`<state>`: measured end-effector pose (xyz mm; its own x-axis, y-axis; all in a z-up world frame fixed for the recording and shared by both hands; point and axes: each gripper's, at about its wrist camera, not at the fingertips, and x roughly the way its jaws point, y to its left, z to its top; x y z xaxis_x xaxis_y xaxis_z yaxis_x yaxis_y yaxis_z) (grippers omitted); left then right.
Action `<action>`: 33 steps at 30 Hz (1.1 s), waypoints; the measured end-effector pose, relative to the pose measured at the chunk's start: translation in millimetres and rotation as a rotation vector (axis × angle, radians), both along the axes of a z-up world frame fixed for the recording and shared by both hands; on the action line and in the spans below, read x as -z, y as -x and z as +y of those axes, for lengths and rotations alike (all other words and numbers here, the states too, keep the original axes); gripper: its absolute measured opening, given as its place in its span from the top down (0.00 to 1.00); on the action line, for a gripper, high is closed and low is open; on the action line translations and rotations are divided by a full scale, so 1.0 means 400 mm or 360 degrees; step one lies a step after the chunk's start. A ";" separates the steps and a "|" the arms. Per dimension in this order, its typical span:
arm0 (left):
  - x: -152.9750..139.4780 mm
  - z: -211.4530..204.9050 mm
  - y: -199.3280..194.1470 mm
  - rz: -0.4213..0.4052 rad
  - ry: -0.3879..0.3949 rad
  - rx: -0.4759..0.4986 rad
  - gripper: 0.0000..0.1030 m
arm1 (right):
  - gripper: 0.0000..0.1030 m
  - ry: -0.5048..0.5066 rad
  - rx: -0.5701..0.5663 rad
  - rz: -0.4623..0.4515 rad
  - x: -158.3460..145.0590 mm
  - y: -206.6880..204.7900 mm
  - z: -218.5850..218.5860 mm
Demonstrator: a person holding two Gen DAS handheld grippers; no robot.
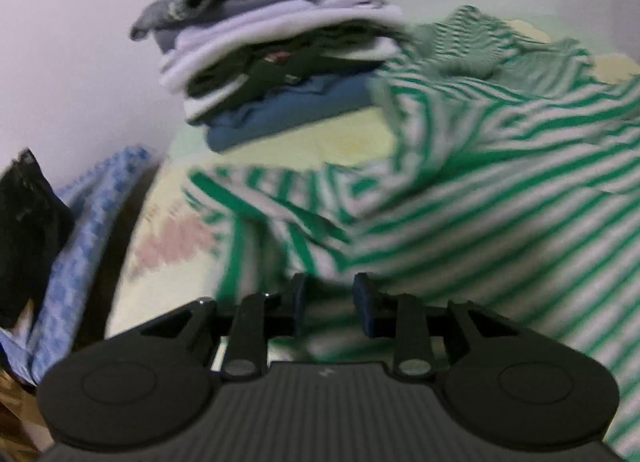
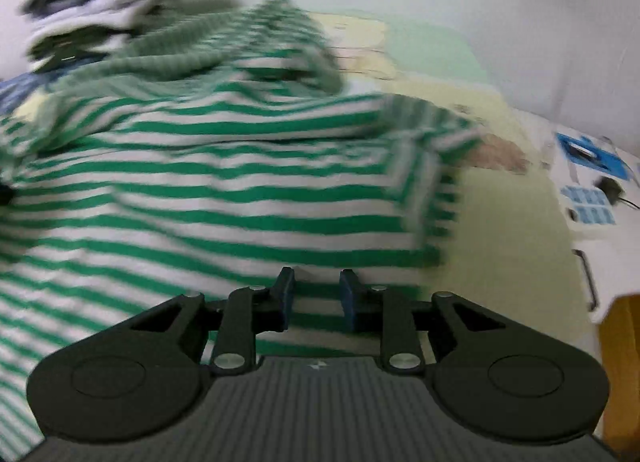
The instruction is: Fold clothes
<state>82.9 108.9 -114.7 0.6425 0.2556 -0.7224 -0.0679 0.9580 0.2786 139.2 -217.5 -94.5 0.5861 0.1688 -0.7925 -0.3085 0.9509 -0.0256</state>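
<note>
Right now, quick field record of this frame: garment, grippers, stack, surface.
garment: green-and-white striped shirt, spread and rumpled, unfolded
left gripper: open, at the shirt's near edge, nothing between the fingers
right gripper: open, over the shirt's near edge, nothing held
stack: folded clothes, beyond the shirt, by the wall
surface: pale yellow bedsheet
image quality: motion blur in both views

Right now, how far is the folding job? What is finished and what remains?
Done: a stack of folded clothes sits at the back of the bed. In hand: the green striped shirt lies spread and rumpled, not yet folded; the left gripper and right gripper are both open at its near edge, holding nothing. Left: folding this shirt and adding it to the stack.
</note>
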 end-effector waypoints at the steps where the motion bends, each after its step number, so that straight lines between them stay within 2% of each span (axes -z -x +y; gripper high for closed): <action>1: 0.002 0.015 -0.014 -0.0002 -0.0014 -0.0023 0.62 | 1.00 -0.0013 0.0017 -0.0005 -0.004 -0.004 -0.013; 2: 0.004 0.030 -0.029 -0.0004 -0.0028 -0.0045 0.57 | 1.00 -0.0028 0.0032 -0.0010 -0.010 -0.006 -0.025; 5: 0.004 0.056 -0.064 0.0000 -0.0069 -0.0086 0.53 | 1.00 -0.0073 0.0075 -0.0024 -0.028 -0.012 -0.060; 8: 0.007 0.054 -0.074 -0.0004 -0.0130 -0.0107 0.51 | 0.89 -0.0118 0.0119 -0.0037 -0.046 -0.018 -0.095; 10: 0.008 0.053 -0.067 -0.0001 -0.0137 -0.0142 0.46 | 0.80 -0.0149 0.0148 -0.0047 -0.058 -0.022 -0.118; 12: 0.009 0.042 -0.051 0.0018 -0.0151 -0.0157 0.43 | 0.76 -0.0171 0.0168 -0.0040 -0.057 -0.038 -0.137; 15: 0.006 0.012 -0.023 0.0050 -0.0185 -0.0155 0.44 | 0.76 -0.0187 0.0179 0.0002 -0.030 -0.085 -0.155; 18: -0.009 -0.016 0.004 0.0046 -0.0138 -0.0167 0.44 | 0.75 -0.0204 0.0190 0.0044 -0.002 -0.133 -0.173; 24: -0.025 -0.079 0.042 0.0041 -0.0022 -0.0163 0.42 | 0.70 -0.0207 0.0106 -0.0036 0.010 -0.156 -0.140; 26: -0.015 -0.098 0.038 0.0060 -0.0001 -0.0166 0.42 | 0.77 -0.0180 0.0063 -0.0068 0.013 -0.159 -0.125; 28: -0.005 -0.117 0.034 0.0079 0.0020 -0.0170 0.42 | 0.92 -0.0134 0.0004 -0.0091 0.013 -0.158 -0.112; 31: 0.003 -0.132 0.028 0.0072 -0.0001 -0.0177 0.41 | 0.95 -0.0104 0.0018 -0.0108 0.008 -0.166 -0.129; 33: 0.004 -0.134 0.024 0.0068 -0.0014 -0.0176 0.34 | 0.95 -0.0083 0.0075 -0.0140 -0.001 -0.168 -0.154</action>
